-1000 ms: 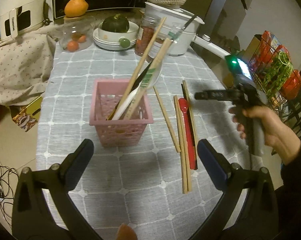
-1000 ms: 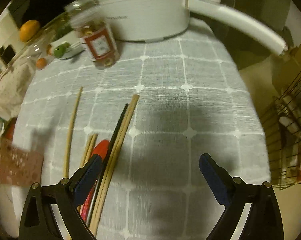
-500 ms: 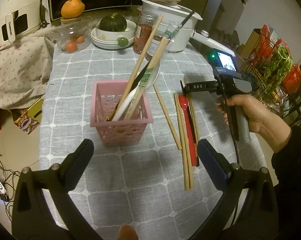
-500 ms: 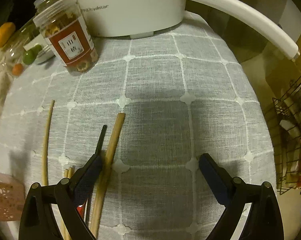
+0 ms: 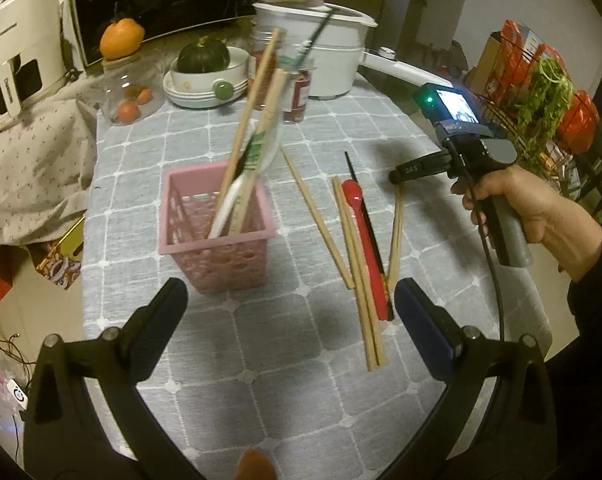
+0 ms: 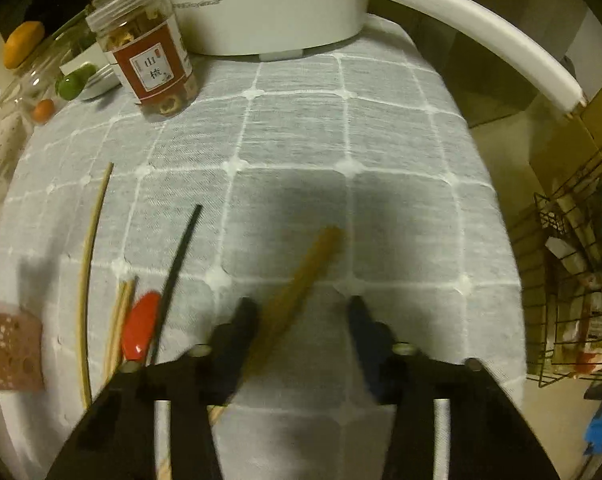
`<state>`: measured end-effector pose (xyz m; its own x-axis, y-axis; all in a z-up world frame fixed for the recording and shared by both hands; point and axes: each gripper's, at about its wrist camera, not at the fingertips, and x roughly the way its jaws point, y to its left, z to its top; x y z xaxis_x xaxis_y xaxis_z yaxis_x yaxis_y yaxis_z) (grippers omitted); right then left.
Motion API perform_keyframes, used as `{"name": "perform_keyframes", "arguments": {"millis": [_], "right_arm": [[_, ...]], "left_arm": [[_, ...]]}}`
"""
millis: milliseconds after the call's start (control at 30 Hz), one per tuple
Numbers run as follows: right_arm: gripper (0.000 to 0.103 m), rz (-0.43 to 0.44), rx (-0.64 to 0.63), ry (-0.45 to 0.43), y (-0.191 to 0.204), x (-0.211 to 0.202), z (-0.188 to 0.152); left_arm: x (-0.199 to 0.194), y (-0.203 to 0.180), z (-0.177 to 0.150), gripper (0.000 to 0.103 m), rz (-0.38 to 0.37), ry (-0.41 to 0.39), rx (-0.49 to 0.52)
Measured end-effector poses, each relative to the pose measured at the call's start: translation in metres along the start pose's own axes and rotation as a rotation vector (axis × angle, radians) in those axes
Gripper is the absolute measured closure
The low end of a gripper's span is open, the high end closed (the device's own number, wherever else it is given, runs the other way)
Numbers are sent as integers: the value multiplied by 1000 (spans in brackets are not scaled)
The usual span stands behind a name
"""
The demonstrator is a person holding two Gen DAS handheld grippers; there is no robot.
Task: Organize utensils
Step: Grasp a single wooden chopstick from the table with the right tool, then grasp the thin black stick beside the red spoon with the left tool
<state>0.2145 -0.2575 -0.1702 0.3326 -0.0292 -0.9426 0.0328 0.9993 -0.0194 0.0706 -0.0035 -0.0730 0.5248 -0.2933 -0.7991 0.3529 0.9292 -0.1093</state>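
Note:
A pink basket (image 5: 217, 240) stands on the grey checked tablecloth (image 5: 229, 364) and holds wooden chopsticks and a white spoon. To its right lie several wooden chopsticks (image 5: 359, 264), a red spoon (image 5: 361, 216) and a black chopstick (image 6: 179, 264). My left gripper (image 5: 289, 300) hovers open and empty in front of the basket. My right gripper (image 6: 301, 308), held in a hand (image 5: 533, 208), points down at the cloth with its jaws closing. One wooden chopstick (image 6: 317, 252) lies between them against the left finger (image 6: 241, 320), and the right finger stands apart from it.
A white electric pot (image 6: 269, 4) with a long handle (image 6: 481, 24) and a red-labelled jar (image 6: 153, 60) stand at the back. A bowl with a green squash (image 5: 205, 56) and a glass jar are behind the basket. A wire rack (image 6: 573, 280) stands past the table's right edge.
The right gripper's jaws have narrowed from wide open. One wooden chopstick has swung out of the pile to the right and now lies between them. The left gripper has stayed put.

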Motion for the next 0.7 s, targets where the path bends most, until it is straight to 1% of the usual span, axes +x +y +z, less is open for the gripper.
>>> {"name": "perform_keyframes", "arguments": {"millis": [33, 67, 133, 233, 300, 367, 433, 533, 567, 600, 633, 700], "right_arm": [[79, 3, 7, 4, -6, -3, -3], [87, 15, 17, 11, -12, -4, -6], [97, 56, 58, 24, -26, -8, -15], [98, 105, 119, 23, -43, -17, -29], [98, 128, 154, 15, -51, -25, -36], [98, 147, 178, -9, -62, -36, -41], [98, 170, 193, -44, -70, -56, -50], [98, 169, 176, -87, -75, -78, -64], [98, 168, 173, -96, -76, -81, -63], [98, 170, 176, -107, -78, -86, -67], [98, 181, 185, -117, -82, -90, -69], [98, 199, 199, -130, -90, -92, -72]], "left_arm": [[0, -2, 0, 0, -3, 0, 8], [-1, -8, -1, 0, -5, -1, 27], [-1, -19, -3, 0, -3, -2, 63], [2, -33, -5, 0, 6, 3, 110], [9, -43, -5, 0, 5, 24, 125], [15, -52, -4, 0, -1, 50, 127], [23, -64, -2, 1, -14, 77, 137], [34, -82, 4, 1, 0, 85, 154], [38, -85, 6, 3, 13, 87, 151], [44, -89, 10, 7, 22, 92, 143], [52, -92, 14, 9, 19, 103, 133], [64, -97, 22, 21, 16, 124, 121]]}}
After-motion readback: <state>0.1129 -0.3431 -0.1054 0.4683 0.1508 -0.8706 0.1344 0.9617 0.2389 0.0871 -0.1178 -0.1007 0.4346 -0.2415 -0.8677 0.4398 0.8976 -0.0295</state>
